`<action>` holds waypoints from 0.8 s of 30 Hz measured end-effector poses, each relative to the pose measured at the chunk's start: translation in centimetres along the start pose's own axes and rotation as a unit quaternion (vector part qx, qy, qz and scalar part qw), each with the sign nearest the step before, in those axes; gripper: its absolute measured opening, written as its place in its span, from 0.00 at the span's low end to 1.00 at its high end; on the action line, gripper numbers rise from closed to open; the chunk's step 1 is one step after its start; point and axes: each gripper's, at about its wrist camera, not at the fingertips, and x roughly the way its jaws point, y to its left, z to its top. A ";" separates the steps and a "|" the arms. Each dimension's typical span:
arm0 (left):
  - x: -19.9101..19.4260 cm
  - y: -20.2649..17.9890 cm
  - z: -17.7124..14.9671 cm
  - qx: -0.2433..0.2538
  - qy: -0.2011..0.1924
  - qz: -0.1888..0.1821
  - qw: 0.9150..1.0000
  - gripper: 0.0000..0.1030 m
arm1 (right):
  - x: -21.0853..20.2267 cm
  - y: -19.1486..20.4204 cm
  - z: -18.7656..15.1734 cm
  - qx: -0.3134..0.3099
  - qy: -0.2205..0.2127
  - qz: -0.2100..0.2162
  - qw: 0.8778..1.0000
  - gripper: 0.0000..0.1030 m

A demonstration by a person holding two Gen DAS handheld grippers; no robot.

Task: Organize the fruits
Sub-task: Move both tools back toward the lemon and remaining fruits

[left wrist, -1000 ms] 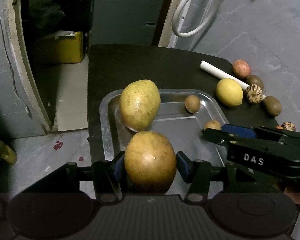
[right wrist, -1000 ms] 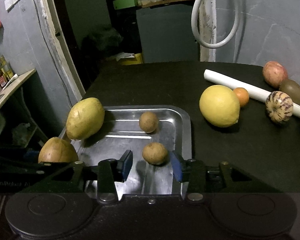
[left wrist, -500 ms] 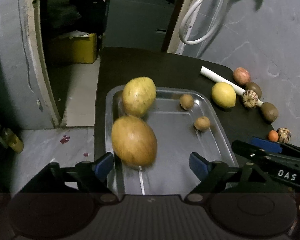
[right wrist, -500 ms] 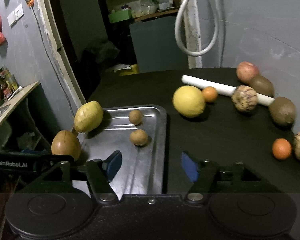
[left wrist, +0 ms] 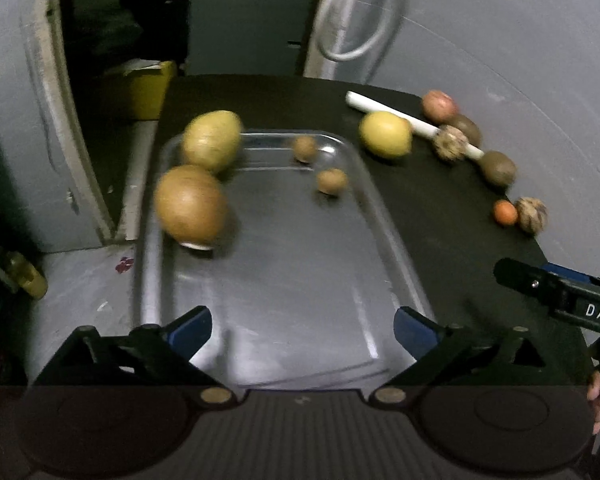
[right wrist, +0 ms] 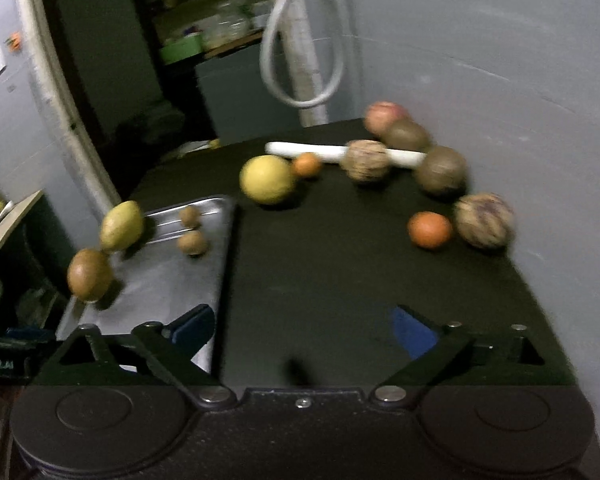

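Metal tray (left wrist: 384, 240), two mangoes (left wrist: 190, 204), two small fruits (left wrist: 332, 181)

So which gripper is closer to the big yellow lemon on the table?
Right, though not by much. The right gripper is open over the black table, with the lemon ahead, slightly left. The left gripper is open over the tray, with the lemon far ahead to its right.

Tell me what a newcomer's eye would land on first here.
Probably the shiny metal tray on the black table's left side, with two big mango-like fruits along its left edge. Then the bright yellow lemon just right of the tray, before the fruits strung along the wall.
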 end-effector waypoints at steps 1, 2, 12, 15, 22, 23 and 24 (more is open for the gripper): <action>0.1 -0.6 0.1 0.005 0.001 -0.002 1.000 0.97 | -0.4 -0.7 -0.2 0.013 -0.001 -0.008 1.000 0.97; 0.3 -1.3 0.2 0.012 0.001 -0.005 1.000 0.98 | -0.6 -1.3 -0.4 0.025 -0.001 -0.013 1.000 0.97; 3.0 -7.1 3.4 0.159 -0.023 -0.036 0.986 0.99 | -2.8 -7.3 -2.2 0.194 -0.003 -0.082 0.978 0.99; 4.2 -8.5 4.6 0.198 -0.032 -0.048 0.978 0.99 | -2.8 -8.0 -2.3 0.214 -0.004 -0.095 0.972 0.99; 6.5 -10.4 6.4 0.245 -0.038 -0.069 0.966 0.99 | -2.7 -8.1 -2.8 0.205 -0.002 -0.121 0.971 0.99; 6.7 -10.4 6.6 0.246 -0.037 -0.071 0.966 0.99 | -2.6 -8.1 -2.8 0.203 -0.001 -0.122 0.972 0.99; 6.9 -10.5 6.8 0.246 -0.036 -0.073 0.966 0.99 | -2.5 -8.1 -2.8 0.200 -0.002 -0.123 0.972 0.99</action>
